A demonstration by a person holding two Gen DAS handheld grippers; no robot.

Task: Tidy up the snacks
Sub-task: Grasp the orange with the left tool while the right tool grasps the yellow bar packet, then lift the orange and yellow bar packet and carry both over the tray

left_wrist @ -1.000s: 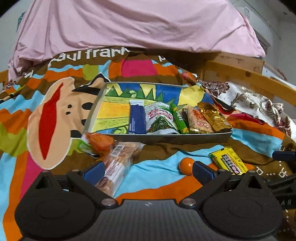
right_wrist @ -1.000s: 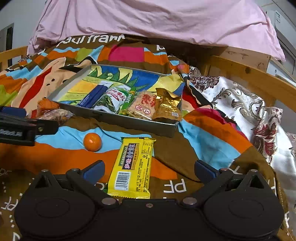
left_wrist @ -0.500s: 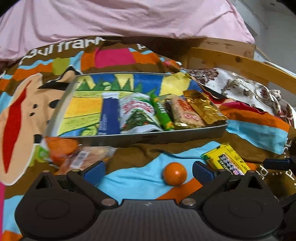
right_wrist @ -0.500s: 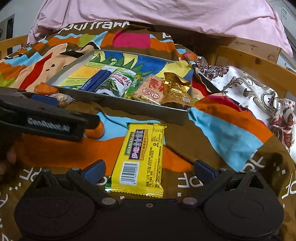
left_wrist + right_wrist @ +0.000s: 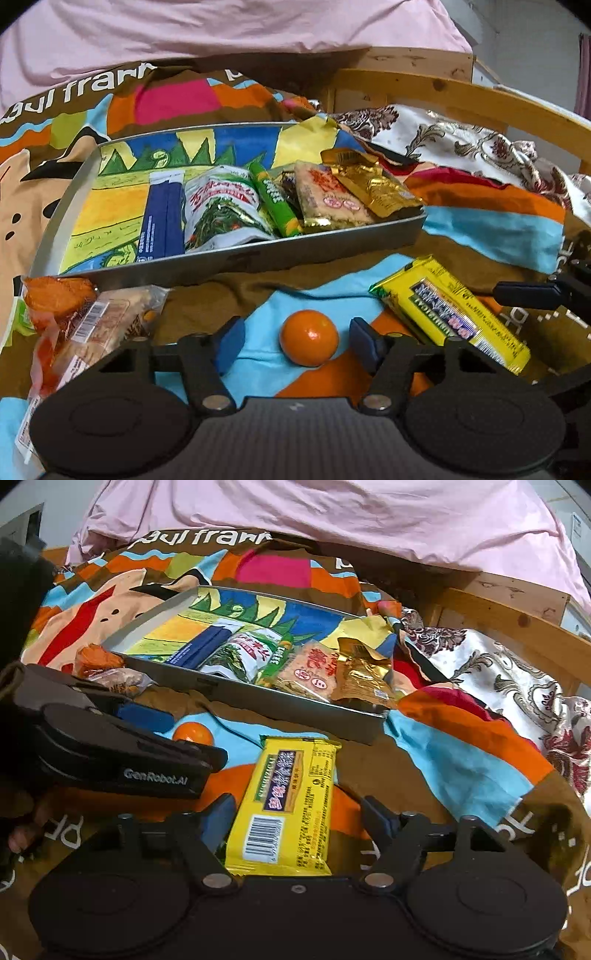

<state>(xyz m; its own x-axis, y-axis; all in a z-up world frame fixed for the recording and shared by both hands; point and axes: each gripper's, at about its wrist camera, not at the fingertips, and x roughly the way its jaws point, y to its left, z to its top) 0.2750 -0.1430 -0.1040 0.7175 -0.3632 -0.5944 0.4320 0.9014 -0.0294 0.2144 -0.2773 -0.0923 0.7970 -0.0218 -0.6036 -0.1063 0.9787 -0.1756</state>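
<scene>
My right gripper's body hides the near end of the yellow wafer pack (image 5: 291,805), and my left gripper (image 5: 122,753) blocks most of the orange ball (image 5: 194,733) in the right wrist view. The clear-wrapped pastry (image 5: 85,332) runs behind the left gripper body. Print on the tray (image 5: 236,258) snacks is too small for me to read.

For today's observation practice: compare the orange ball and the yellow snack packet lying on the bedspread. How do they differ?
The orange ball is round and plain; the yellow snack packet is flat, oblong and printed with a label and barcode. The ball sits between the open left gripper fingers; the packet lies lengthwise between the open right gripper fingers. Both rest on the bedspread, outside the tray, neither gripped.
</scene>
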